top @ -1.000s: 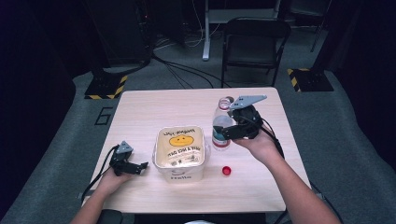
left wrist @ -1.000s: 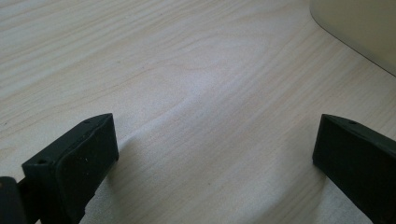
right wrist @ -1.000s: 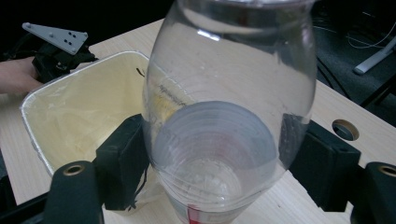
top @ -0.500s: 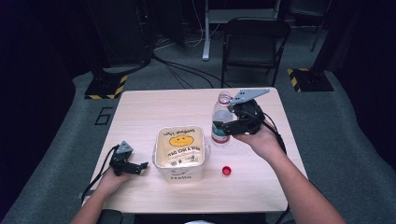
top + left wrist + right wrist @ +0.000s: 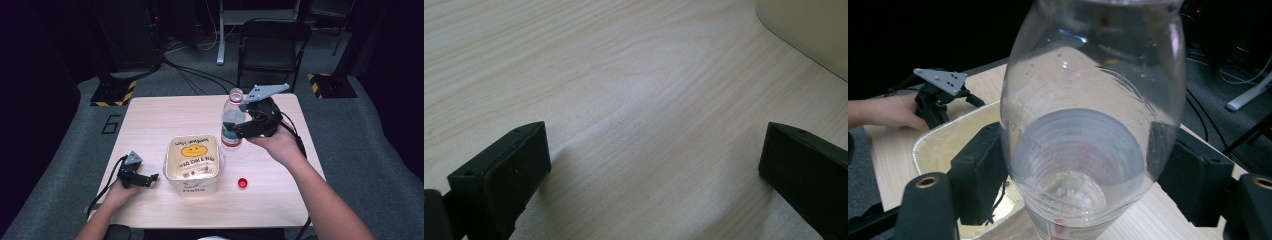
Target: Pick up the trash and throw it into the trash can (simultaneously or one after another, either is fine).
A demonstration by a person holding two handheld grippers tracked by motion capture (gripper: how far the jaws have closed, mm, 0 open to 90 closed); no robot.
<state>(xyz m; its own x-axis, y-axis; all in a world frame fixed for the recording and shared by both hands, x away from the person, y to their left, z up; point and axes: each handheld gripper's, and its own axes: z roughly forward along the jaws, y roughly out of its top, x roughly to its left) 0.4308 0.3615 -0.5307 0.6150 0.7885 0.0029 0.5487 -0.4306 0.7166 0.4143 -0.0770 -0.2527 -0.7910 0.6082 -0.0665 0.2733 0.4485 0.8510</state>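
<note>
A large "6" point(image 5: 109, 124) marks the floor beside the table point(image 5: 165, 112).

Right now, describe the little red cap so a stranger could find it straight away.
Start at the pale wooden table and find the cream square tub with the smiley face near its front edge. Just right of the tub lies the red cap, alone on bare wood: the only small red thing there, apart from the uncapped bottle.

The table point(image 5: 165, 115) has a pale, matt wood-grain top, smooth to the eye. The bottle point(image 5: 1093, 115) is clear glossy plastic (water inside, a paper-like label low down), clamped between matt black pads point(image 5: 979, 172), and its small red cap point(image 5: 243, 182) looks like shiny plastic. The tub point(image 5: 195, 180) left of it is cloudy, slightly glossy plastic.
</note>
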